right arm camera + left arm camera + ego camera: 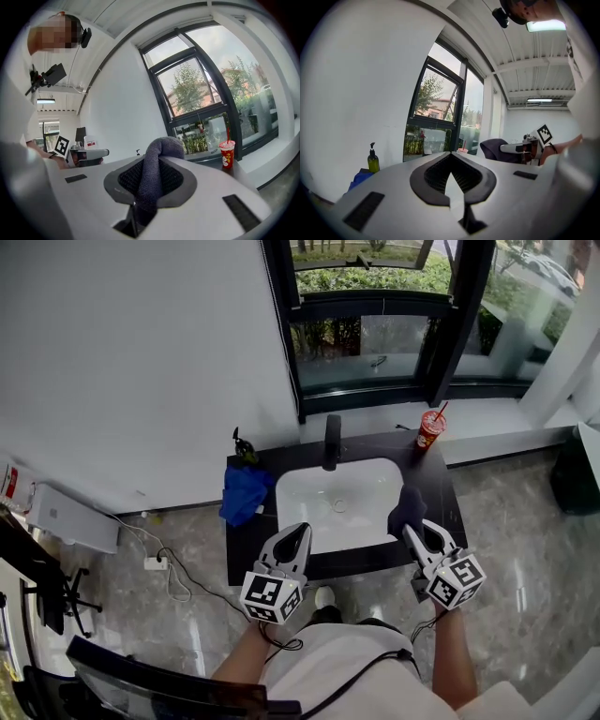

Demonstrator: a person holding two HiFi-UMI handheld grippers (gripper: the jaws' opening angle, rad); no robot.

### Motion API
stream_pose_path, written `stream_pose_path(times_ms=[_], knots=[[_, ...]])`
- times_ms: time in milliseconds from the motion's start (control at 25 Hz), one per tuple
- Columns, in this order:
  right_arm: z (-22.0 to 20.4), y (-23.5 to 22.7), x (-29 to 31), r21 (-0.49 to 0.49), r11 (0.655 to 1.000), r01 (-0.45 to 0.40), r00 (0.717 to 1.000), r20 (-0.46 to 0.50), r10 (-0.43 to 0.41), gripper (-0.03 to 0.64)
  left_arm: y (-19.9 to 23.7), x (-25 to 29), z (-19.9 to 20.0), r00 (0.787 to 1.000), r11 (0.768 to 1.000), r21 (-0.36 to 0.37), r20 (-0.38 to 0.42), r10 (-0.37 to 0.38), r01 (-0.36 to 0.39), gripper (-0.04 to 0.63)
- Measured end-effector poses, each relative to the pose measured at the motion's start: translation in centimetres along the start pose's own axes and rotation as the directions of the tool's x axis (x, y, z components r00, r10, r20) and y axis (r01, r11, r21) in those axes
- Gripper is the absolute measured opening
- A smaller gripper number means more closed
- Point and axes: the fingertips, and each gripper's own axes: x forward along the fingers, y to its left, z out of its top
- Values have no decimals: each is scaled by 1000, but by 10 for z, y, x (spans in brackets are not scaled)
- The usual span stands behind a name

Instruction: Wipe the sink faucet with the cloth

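Head view: 2 grippers sit low in the frame at the near edge of the sink (309,498). The faucet (332,442) stands at the far rim, mid-frame, well apart from both.
Right gripper (419,531): clamped on a dark grey cloth (407,505), over the counter (445,498) at the sink's right edge.
Grip, right gripper view: 1 fold is pinched between the pads and its rounded end bulges past the tips. That probably means fabric, not plastic, will meet the faucet.
Left gripper (298,532): jaws closed together with nothing between them, as the left gripper view shows. It is at lower centre-left, likely parked aside because wiping needs only 1 tool.
Stage: the cloth is in hand and the faucet is not yet touched. I judge the next reach goes up and left in the frame.
Clutter: a blue rag (244,491) and a bottle (246,448) are left of the sink. A red cup (430,430) with a straw stands at the counter's upper right, where a wide swing could knock it.
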Motion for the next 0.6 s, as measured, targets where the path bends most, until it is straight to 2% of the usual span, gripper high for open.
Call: stream_pose_path(times_ms=[200,440,600], knots=[[-3,19,-57,-49,998,-46,999,9,47,57,-45,-29,0,999,999,-19,31,37,-36,-8],[-39,39,-163,-41,995,-90,996,-13,89,57,-139,-97,-38,993,993,-27,27,114,-113,-8],[-49,60,-216,-66,992,-103,995,-12,103,57,-187,-146,-54,988,988,-20,11,151,-151,-8]])
